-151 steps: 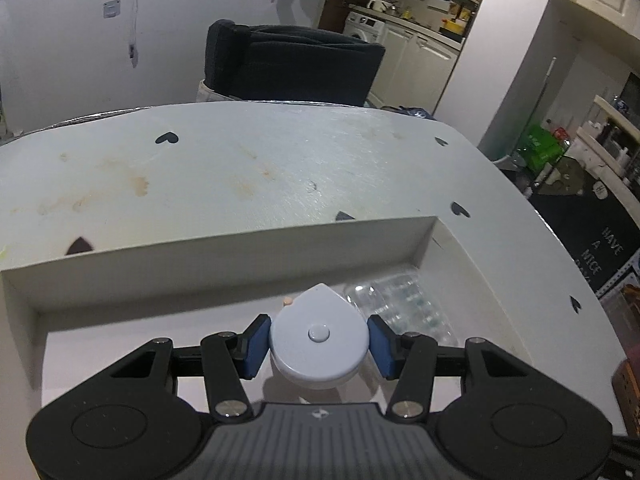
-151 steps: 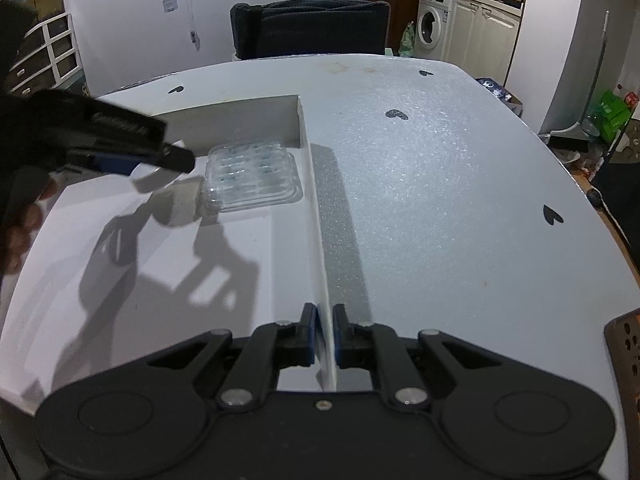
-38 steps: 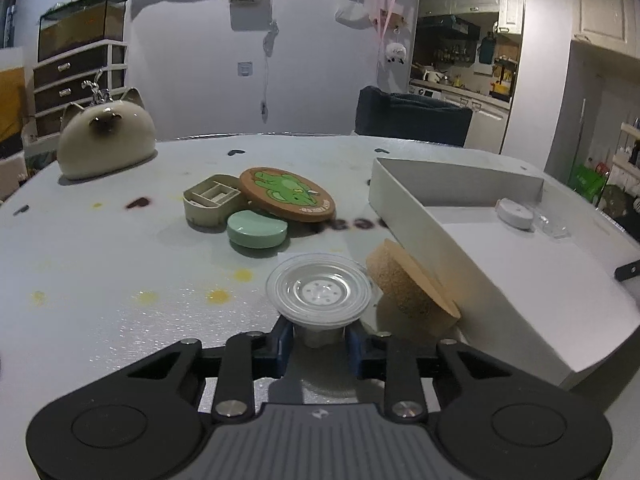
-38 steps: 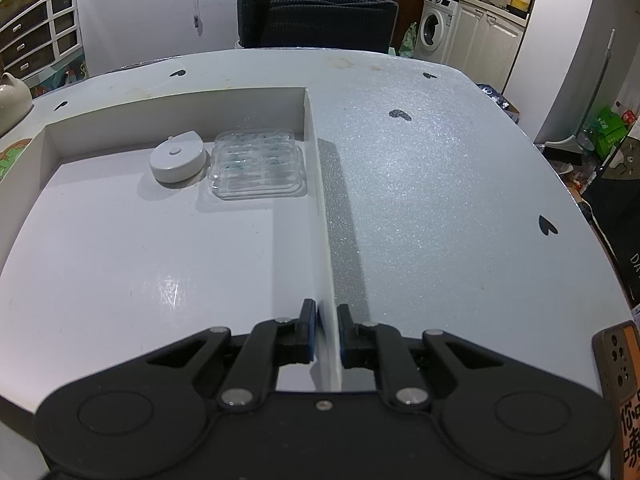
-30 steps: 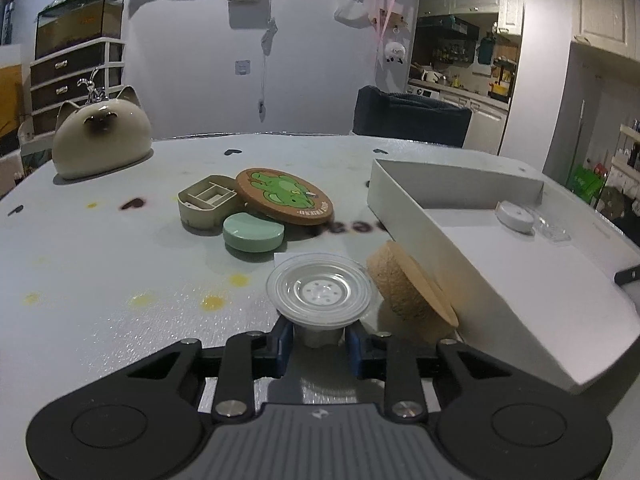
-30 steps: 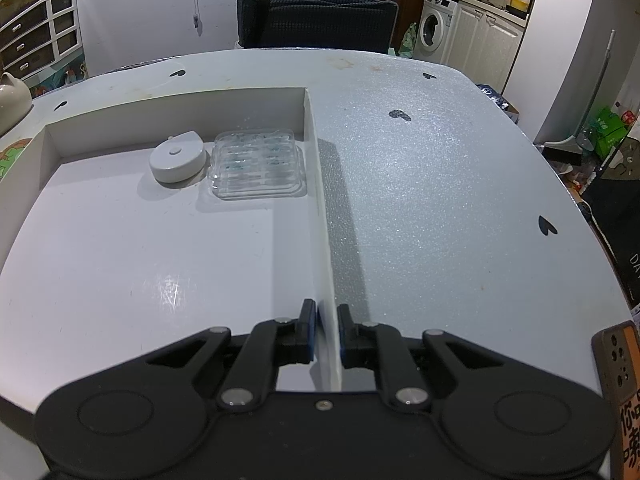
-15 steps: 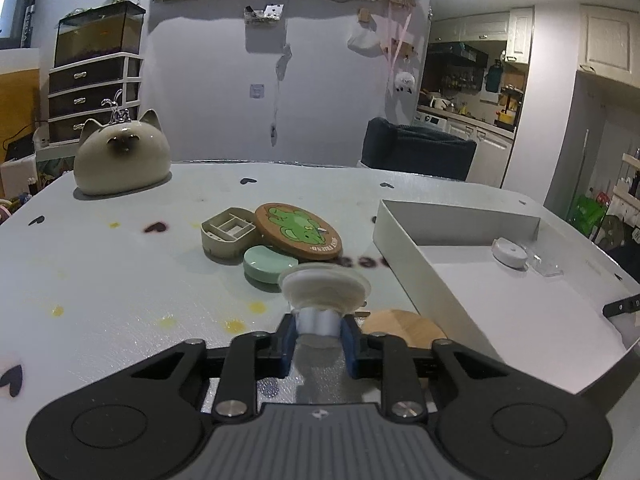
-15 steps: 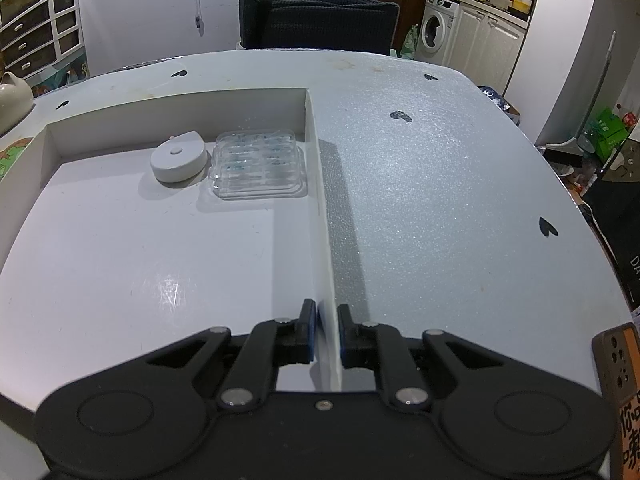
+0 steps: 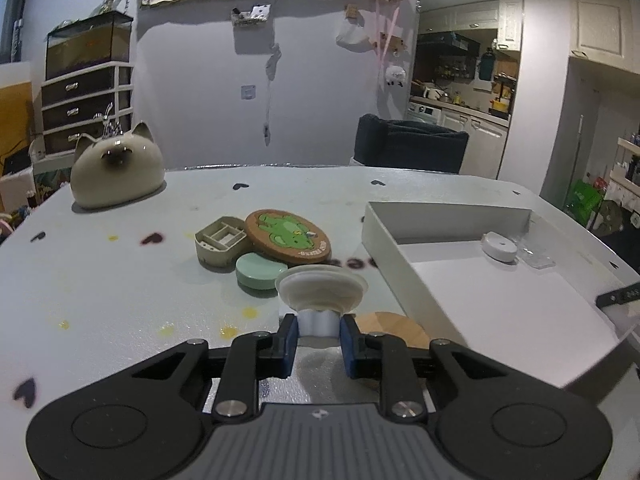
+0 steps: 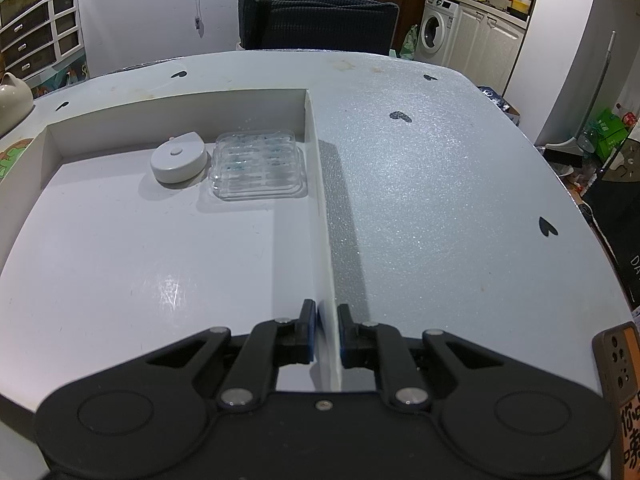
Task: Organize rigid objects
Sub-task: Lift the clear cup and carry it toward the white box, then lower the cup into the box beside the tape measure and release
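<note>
Now on tabletop [image 9: 120, 288]: white tray [image 10: 48, 136] holding white round case [image 10: 178, 162] beside clear blister pack [image 10: 258, 166]. Right claw [image 10: 325, 330] pinching tray's side wall. Left claw [image 9: 318, 334] clamped on translucent suction cup [image 9: 320, 290], lifted above tabletop.

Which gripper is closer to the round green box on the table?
Left. The left gripper hangs just in front of the green box, holding a white cup. The right gripper is clamped on the tray wall, farther off.
</note>
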### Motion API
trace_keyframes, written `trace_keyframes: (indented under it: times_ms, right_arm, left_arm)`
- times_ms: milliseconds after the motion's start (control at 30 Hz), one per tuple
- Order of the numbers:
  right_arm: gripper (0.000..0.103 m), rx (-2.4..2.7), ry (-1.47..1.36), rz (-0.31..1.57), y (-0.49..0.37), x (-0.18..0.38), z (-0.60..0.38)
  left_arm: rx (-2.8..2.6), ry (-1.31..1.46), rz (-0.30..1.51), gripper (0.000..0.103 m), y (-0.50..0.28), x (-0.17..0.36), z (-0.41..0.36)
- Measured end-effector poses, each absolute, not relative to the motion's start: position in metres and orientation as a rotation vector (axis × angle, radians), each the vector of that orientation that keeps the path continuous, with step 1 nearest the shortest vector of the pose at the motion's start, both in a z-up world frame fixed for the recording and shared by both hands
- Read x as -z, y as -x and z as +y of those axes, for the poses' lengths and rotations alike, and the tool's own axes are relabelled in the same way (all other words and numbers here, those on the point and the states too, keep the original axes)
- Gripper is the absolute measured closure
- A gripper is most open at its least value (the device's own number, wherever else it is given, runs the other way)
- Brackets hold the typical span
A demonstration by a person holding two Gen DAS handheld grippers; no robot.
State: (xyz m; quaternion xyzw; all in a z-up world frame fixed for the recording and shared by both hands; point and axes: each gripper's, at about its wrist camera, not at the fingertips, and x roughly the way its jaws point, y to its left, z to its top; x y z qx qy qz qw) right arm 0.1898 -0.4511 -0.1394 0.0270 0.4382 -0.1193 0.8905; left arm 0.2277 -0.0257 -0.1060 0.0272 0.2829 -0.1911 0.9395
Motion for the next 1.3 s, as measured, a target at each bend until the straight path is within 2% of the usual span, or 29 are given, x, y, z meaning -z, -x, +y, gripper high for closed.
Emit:
trace_keyframes:
  times_ms: [267, 500, 833, 1300]
  right_arm:
    - [0.091, 0.249, -0.054, 0.909, -0.190, 0.139, -0.451]
    - [0.091, 0.250, -0.051, 0.911, -0.190, 0.139, -0.451]
    - [0.091, 0.249, -0.059, 0.912, -0.190, 0.140, -0.451]
    - [0.091, 0.249, -0.083, 0.915, -0.191, 0.139, -0.453]
  left_arm:
    - [0.416, -0.071, 0.638, 0.079, -0.204, 0.088, -0.017]
    - [0.504, -0.006, 0.574, 0.079, -0.197, 0.069, -0.029]
    - [0.638, 0.014, 0.584, 0.079, -0.231, 0.056, -0.102]
    - [0.633, -0.032, 0.850, 0.079, -0.328, 0.091, -0.226]
